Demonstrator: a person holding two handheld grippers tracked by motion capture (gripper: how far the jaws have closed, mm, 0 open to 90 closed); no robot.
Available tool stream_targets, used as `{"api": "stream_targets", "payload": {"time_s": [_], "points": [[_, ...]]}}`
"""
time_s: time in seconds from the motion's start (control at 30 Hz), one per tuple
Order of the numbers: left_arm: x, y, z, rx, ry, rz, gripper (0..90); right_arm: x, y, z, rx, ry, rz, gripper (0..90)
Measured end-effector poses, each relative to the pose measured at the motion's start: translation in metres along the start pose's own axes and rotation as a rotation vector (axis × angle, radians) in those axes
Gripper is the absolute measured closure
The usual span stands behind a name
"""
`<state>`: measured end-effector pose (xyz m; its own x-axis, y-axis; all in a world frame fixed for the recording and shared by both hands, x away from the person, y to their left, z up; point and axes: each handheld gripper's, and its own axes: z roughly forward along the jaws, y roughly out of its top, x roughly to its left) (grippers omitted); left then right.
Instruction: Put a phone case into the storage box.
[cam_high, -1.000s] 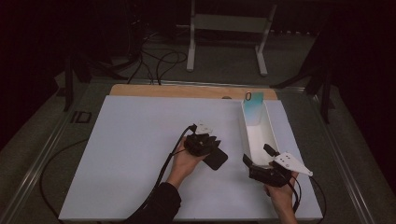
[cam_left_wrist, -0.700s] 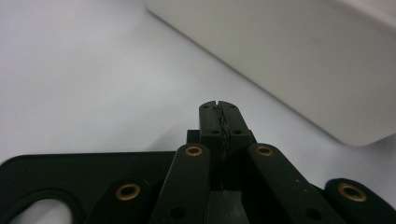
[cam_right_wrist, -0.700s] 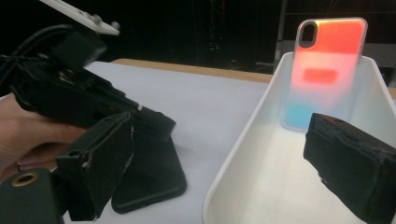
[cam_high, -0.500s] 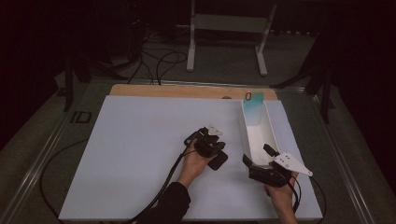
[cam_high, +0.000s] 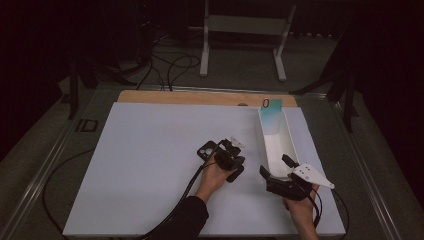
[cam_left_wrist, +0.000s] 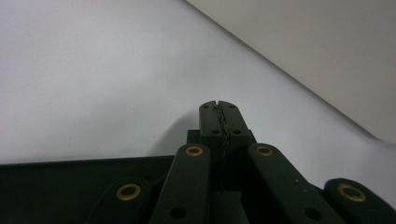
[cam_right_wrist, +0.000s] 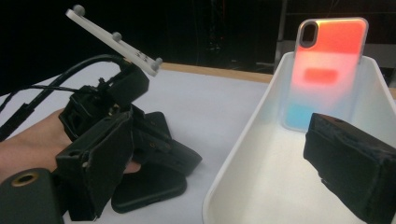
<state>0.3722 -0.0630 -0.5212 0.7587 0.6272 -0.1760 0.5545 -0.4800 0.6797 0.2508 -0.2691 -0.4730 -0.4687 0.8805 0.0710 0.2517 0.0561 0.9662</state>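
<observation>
Black phone case (cam_high: 206, 150) flat on white board, left gripper (cam_high: 235, 159) fingers closed empty, right gripper (cam_high: 274, 170) fingers wide.

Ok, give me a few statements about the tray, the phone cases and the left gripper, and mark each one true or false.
1. The colourful phone case stands leaning against the far end of the white tray. True.
2. The left gripper is wide open. False: it is shut, with nothing between the jaws.
3. The black phone case lies on the table by the left gripper. True.
4. The black phone case is inside the tray. False: it lies outside it.
</observation>
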Motion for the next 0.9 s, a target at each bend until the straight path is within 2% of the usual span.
{"api": "stream_targets", "payload": {"time_s": [0.23,0.5,0.7,0.9], "points": [[0.0,0.001,0.003,0.007,-0.005,-0.021,90.0,0.001,-0.001,0.001,0.001,0.006,-0.002,8.2],[0.001,-0.003,-0.003,0.031,-0.017,-0.007,90.0,0.0,-0.001,0.0,0.001,0.001,0.002,8.2],[0.002,-0.015,-0.018,0.052,-0.017,0.002,90.0,-0.001,-0.001,-0.001,0.0,-0.002,0.002,8.2],[0.006,-0.037,-0.042,0.071,-0.01,0.013,90.0,-0.001,-0.001,-0.001,0.001,-0.006,0.001,8.2]]}}
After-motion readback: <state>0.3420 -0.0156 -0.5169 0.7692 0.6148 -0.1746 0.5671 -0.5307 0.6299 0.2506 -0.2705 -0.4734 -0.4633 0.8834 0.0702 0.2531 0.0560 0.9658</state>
